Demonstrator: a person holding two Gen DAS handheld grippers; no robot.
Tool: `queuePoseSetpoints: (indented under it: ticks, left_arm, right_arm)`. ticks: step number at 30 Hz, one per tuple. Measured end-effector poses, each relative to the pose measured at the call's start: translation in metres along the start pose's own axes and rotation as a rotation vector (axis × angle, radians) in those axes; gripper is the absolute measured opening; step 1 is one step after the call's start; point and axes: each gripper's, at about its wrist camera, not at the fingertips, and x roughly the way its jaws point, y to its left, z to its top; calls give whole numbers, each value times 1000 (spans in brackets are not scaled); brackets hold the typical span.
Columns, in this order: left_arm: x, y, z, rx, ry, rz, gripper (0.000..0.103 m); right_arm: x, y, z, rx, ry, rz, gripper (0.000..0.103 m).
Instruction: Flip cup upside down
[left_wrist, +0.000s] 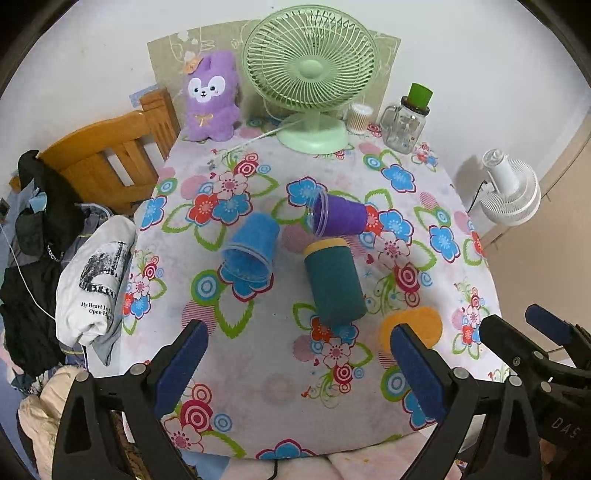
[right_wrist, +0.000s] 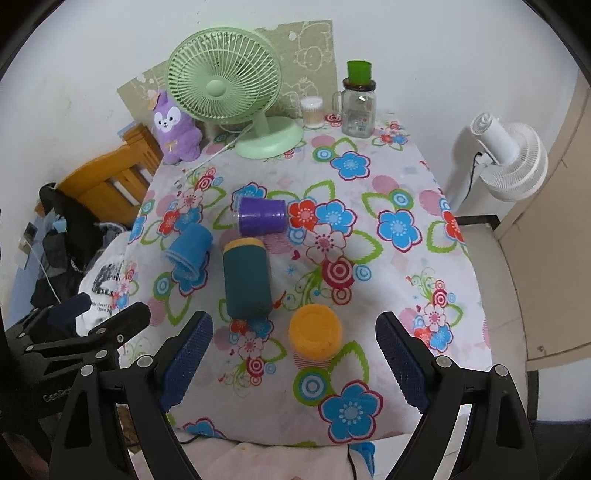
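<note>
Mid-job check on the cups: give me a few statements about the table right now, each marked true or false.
1. The purple cup lies on its side. True.
2. The blue cup stands upright. False: it lies on its side, with its mouth towards the camera.
3. The left gripper is shut on the teal cup. False: its jaws are open and hold nothing.
4. The orange cup sits nearest the right gripper. True.
5. The green fan is at the far end of the table. True.
</note>
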Motion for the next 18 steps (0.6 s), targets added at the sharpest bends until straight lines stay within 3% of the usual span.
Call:
queuePoseSetpoints:
  ticks: [18]
  left_arm:
    - [-19,-3,-7,5,-52,24,103]
  right_arm:
    - [-28,5,-5,-8,-81,-68,92]
